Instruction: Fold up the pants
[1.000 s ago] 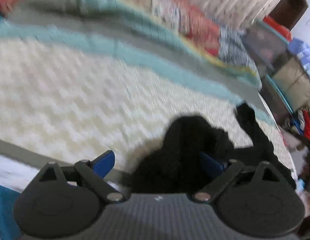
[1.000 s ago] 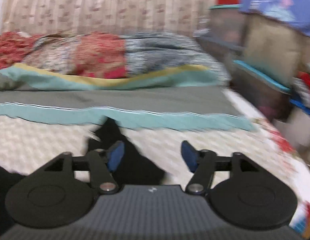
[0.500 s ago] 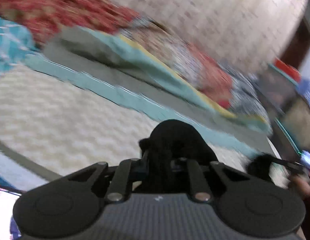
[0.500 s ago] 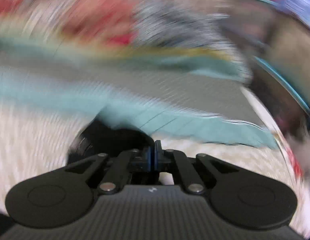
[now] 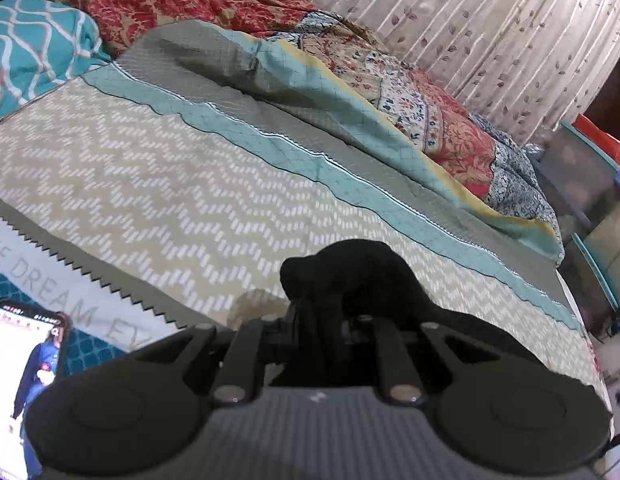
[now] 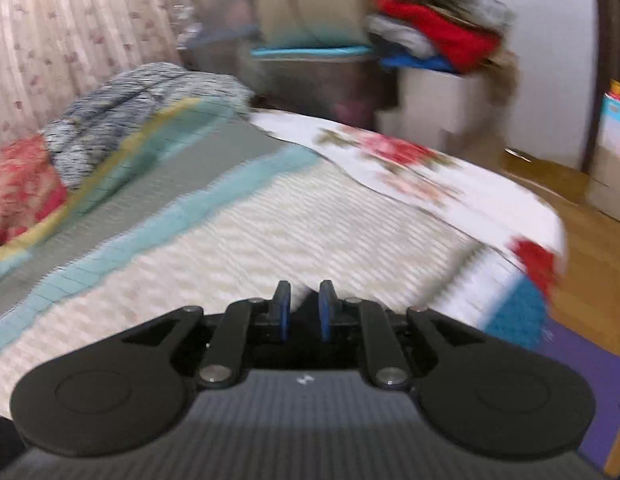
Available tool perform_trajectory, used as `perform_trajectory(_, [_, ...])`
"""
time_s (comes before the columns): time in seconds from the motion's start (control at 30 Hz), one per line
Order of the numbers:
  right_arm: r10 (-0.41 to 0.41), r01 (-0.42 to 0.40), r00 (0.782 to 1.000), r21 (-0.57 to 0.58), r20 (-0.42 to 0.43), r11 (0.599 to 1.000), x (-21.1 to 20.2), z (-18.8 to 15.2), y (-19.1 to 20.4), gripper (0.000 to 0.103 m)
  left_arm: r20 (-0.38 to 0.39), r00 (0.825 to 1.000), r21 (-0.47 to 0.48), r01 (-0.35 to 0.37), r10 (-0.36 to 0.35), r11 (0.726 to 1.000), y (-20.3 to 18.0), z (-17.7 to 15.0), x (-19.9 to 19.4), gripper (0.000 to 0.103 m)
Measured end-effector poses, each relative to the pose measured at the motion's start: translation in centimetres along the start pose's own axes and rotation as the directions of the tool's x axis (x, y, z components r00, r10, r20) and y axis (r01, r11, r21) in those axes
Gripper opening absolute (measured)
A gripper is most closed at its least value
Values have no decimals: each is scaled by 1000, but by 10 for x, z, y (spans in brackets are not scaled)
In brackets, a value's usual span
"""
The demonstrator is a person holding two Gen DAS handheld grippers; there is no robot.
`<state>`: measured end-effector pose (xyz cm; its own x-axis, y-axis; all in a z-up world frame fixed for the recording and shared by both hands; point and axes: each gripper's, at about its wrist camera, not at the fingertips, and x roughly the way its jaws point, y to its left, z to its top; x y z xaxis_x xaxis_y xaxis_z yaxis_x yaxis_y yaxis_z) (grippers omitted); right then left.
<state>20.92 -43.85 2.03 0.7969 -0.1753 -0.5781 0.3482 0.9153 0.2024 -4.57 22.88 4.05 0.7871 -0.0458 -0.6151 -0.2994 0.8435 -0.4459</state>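
Your left gripper is clamped on the black pants, bunched above the bed. Your right gripper stands slightly parted, holding nothing, near the bed's foot edge.

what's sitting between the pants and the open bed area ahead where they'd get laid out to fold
Nothing visible. The left gripper is clamped on the black pants, and the zigzag bedspread ahead lies bare up to the rumpled blanket. A phone lies off to the left.
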Motion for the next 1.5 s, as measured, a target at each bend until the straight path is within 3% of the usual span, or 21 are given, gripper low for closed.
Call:
perform_trajectory(0.13, [72, -72, 997, 150, 3, 986, -19, -26, -33, 21, 18, 1000, -18, 8, -8, 1000, 1, 2, -10, 12])
perform_trajectory(0.27, [186, -174, 982, 212, -40, 962, -27, -40, -39, 27, 35, 999, -12, 15, -15, 1000, -4, 4, -20, 12])
perform_trajectory(0.43, [385, -323, 921, 430, -64, 843, -26, -63, -39, 28, 32, 999, -22, 13, -12, 1000, -6, 2, -24, 12])
perform_trajectory(0.7, [402, -265, 909, 600, -105, 755, 8, -72, -47, 28, 15, 1000, -40, 7, -6, 999, -5, 1, -24, 12])
perform_trajectory(0.87, [430, -267, 899, 671, -86, 692, 17, -78, -55, 25, 13, 1000, -39, -4, 5, 999, -9, 1, -24, 12])
perform_trajectory(0.9, [434, -271, 897, 678, -80, 684, 17, -78, -57, 14, 12, 1000, -37, -6, 6, 999, -9, 1, -24, 12])
perform_trajectory(0.93, [432, -274, 899, 673, -75, 687, 15, -76, -56, 6, 12, 1000, -36, -7, 8, 999, -9, 2, -24, 12])
perform_trajectory(1.03, [429, -329, 903, 591, -32, 737, -3, -58, -45, 6, 15, 1000, -34, -9, 9, 999, -10, 1, -24, 12])
perform_trajectory(1.13, [453, -416, 891, 475, 41, 776, -20, -15, -18, 6, 19, 1000, -35, -15, 16, 999, -9, 1, -22, 12])
perform_trajectory(1.2, [479, -453, 876, 421, 50, 786, -10, 17, 7, 6, 17, 1000, -49, -23, 24, 999, -7, 1, -19, 12])
perform_trajectory(1.23, [483, -460, 874, 404, 51, 791, 0, 32, 21, 7, 14, 1000, -59, -27, 27, 998, -5, 2, -18, 12])
perform_trajectory(1.3, [488, -466, 872, 354, 30, 811, 33, 56, 53, 20, 13, 999, -79, -35, 36, 996, -3, 1, -17, 12])
perform_trajectory(1.33, [473, -447, 881, 322, -2, 834, 51, 63, 67, 29, 14, 999, -85, -41, 43, 996, -3, 1, -17, 12])
perform_trajectory(1.37, [413, -388, 910, 284, -29, 877, 66, 69, 82, 47, 15, 999, -89, -48, 50, 995, -3, 1, -18, 12])
perform_trajectory(1.43, [299, -285, 954, 204, -39, 937, 79, 67, 97, 48, 15, 999, -87, -48, 49, 995, -3, 2, -19, 12])
perform_trajectory(1.5, [335, -323, 942, 184, -34, 928, 78, 57, 88, 48, 12, 998, -65, -59, 60, 996, -6, 2, -18, 12])
